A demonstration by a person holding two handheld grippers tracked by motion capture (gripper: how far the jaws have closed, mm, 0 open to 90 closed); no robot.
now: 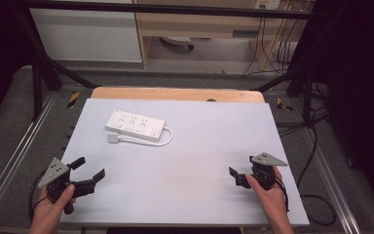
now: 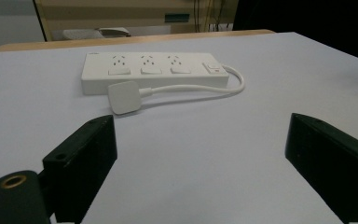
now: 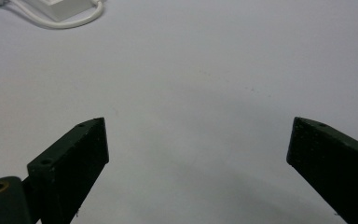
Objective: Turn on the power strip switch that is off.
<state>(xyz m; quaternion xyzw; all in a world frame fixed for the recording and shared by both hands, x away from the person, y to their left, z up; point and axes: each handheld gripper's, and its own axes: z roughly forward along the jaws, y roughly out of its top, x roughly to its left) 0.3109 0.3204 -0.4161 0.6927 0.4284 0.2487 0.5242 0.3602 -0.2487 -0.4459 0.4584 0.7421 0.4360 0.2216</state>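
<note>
Hovering low over the near left corner of the table [image 1: 185, 161], the left hand-held gripper [image 1: 88, 168] has its jaws spread wide with nothing between them; the white power strip [image 1: 135, 126] lies ahead of it, its plug [image 2: 125, 97] nearest. Well right, the right hand-held gripper [image 1: 238, 171] gapes equally wide, the strip far off toward its left

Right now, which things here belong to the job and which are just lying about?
In the job:
power strip, white, on the table
its plug and cord, lying in front of the strip
left gripper, open, empty
right gripper, open, empty

Lying about:
cables on the floor beside the table
shelf unit behind the table
</note>
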